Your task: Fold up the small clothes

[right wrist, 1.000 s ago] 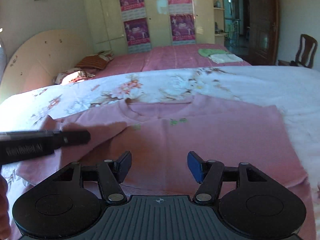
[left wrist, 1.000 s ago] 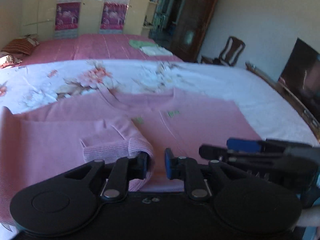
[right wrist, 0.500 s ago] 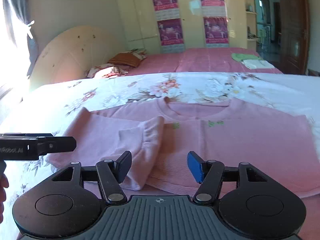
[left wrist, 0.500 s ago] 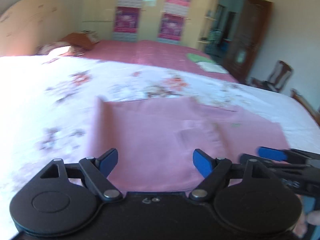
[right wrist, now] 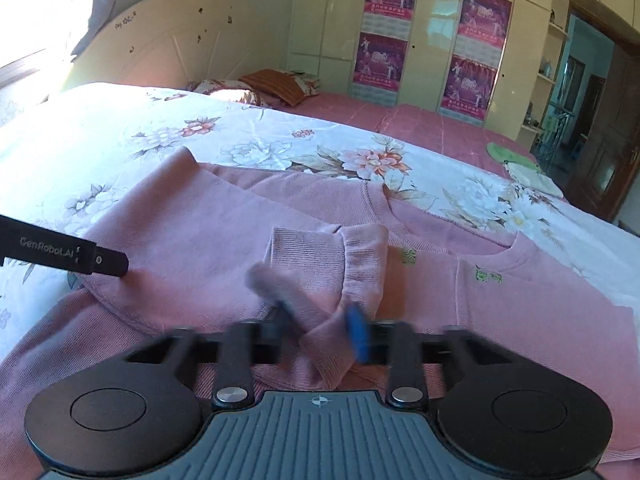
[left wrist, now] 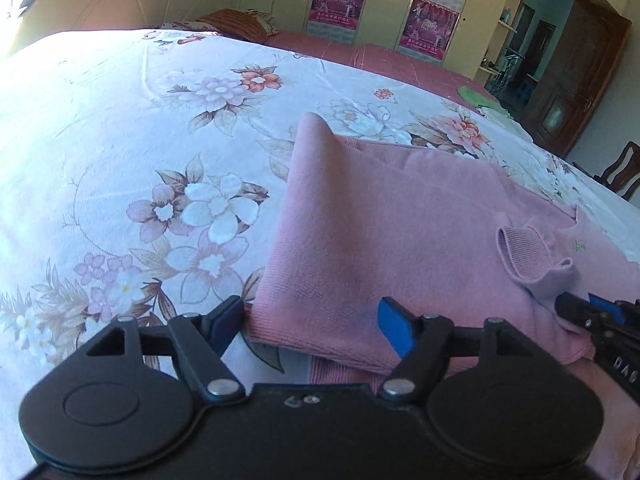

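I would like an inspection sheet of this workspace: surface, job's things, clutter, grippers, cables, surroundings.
Surface: bed with a floral sheet, sunlit on its left part.
Job's things: pink sweater lies flat, neckline away from the cameras; one sleeve is folded across the body, its ribbed cuff near the middle.
Clutter: green and white folded cloths on the far pink bedspread.
Grippers: left gripper closing slightly, wide jaws over the folded edge, not pressing it; right gripper closing on the cuff, fabric pinched between the pads.
Cables: nothing seen.
Surroundings: headboard, wardrobe with posters, pillows, wooden door, chair.
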Available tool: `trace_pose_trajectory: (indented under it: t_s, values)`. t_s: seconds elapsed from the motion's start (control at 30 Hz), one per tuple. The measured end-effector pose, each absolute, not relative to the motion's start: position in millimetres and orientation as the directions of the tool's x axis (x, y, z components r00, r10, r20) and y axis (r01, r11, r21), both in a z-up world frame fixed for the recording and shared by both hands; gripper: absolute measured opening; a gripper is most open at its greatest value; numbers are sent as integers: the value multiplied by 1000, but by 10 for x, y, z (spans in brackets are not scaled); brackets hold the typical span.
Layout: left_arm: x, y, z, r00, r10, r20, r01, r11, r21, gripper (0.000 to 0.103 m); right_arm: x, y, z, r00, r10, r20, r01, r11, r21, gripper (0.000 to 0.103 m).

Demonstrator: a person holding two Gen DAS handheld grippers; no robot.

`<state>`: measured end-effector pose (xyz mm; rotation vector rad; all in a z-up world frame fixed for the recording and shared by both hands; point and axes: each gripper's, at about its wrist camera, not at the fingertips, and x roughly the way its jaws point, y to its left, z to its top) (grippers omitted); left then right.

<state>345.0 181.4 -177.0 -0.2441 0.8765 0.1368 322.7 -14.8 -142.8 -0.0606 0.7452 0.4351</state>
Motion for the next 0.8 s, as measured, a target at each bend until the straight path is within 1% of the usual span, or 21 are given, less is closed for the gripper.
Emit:
trace_pose_trajectory:
  t_s: [0.1,0.17,0.2,0.23,0.3,0.4,0.47,0.5,0.53,0.57,0.6,0.63,0.8]
  values:
    - [3480,1805,-1792,634,16,-773,-213,965,-154,72,3306,-496,-1287,672,376,-638,-302,926,227,11]
    - [3511,1812,-1802,637,12,-771,-219,962,-165,73,3313,-805,-1210,699,354,-621,-221,933,284,11]
    - [3513,1815,-1801,638,7,-770,-223,959,-176,76,3306,-933,-1208,710,331,-621,-184,939,290,5]
    - [3520,1818,-1803,639,2,-769,-228,956,-187,79,3310,-1073,-1231,708,314,-632,-143,941,308,5]
    - [3534,1805,-1813,639,1,-769,-231,954,-191,82,3339,-1229,-1373,673,288,-682,-88,946,312,5]
    - [3542,1781,-1818,638,4,-770,-230,955,-186,83,3349,-1285,-1511,627,292,-722,-84,947,311,5]
    - [3533,1782,-1820,645,3,-764,-225,956,-187,78,3361,-1300,-1507,612,331,-718,-112,936,335,6]
    - [3526,1783,-1820,651,5,-759,-222,958,-183,59,3366,-1325,-1483,618,333,-712,-108,933,343,12]
    - [3532,1793,-1821,649,8,-761,-223,958,-180,47,3375,-1347,-1466,624,335,-706,-103,931,351,37]
    - [3526,1813,-1817,652,11,-758,-230,956,-184,44,3371,-1380,-1451,635,337,-695,-99,928,360,53]
    - [3520,1842,-1815,654,2,-757,-234,951,-200,35,3382,-1398,-1439,643,332,-690,-99,929,355,69]
    - [3513,1865,-1812,656,-7,-755,-236,948,-214,28,3392,-1401,-1441,642,332,-691,-103,931,351,69]
    - [3458,1839,-1794,673,-15,-740,-227,947,-226,15,3477,-1477,-1616,600,362,-713,-57,908,414,68]
